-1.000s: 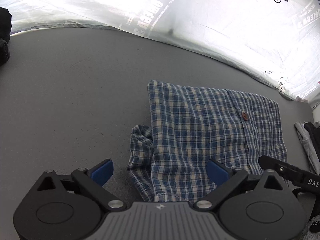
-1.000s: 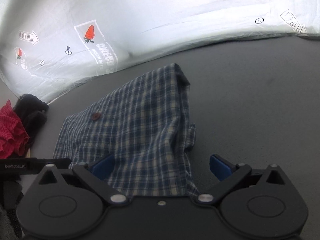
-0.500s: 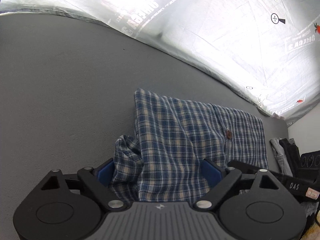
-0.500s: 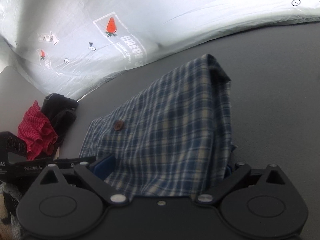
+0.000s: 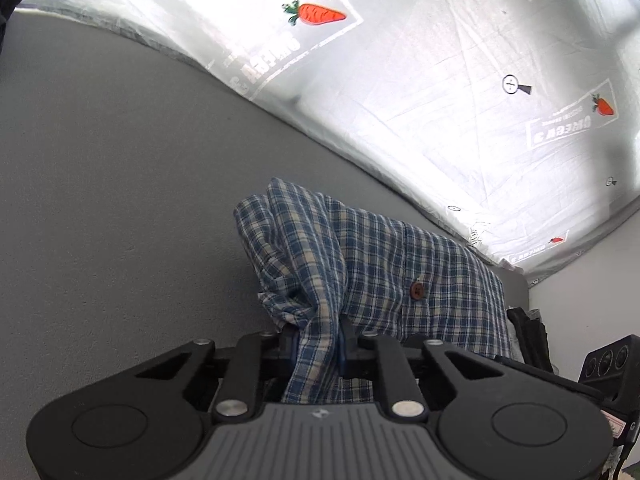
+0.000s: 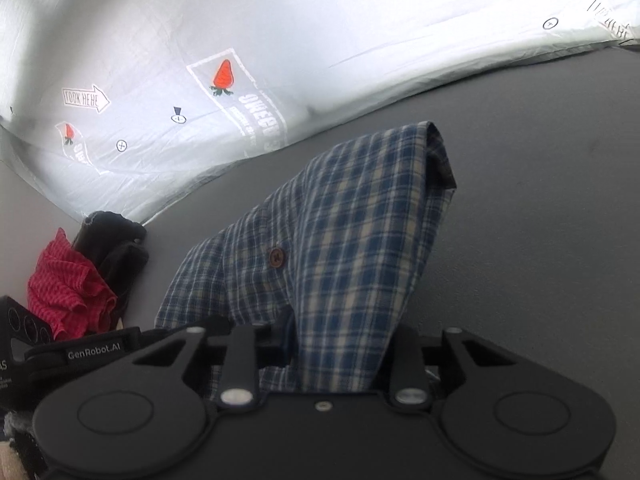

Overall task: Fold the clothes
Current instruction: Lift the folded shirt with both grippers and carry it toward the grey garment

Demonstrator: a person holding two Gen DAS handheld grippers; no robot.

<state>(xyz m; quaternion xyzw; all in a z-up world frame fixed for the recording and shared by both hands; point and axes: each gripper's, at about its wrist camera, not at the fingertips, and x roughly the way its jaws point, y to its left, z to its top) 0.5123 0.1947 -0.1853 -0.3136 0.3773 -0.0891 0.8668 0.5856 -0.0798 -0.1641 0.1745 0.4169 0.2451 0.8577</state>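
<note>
Both grippers are clenched on the near edge of the plaid shirt [image 5: 372, 264]: the left gripper [image 5: 318, 344] pinches a bunched corner at the left, and the right gripper [image 6: 340, 340] pinches the edge at the right, cloth running up between its fingers. The shirt lies partly folded on the grey table [image 5: 100, 200], its far part resting flat and its near edge raised. A brown button [image 6: 276, 257] faces up. Risks: the left pinch holds a wad of several layers, so an inner layer could slip free and spoil the fold line. Uneven pull between the two grips would skew the fold. The red cloth [image 6: 68, 288] and black garments [image 6: 112, 240] lie near, to the left, and could snag.
</note>
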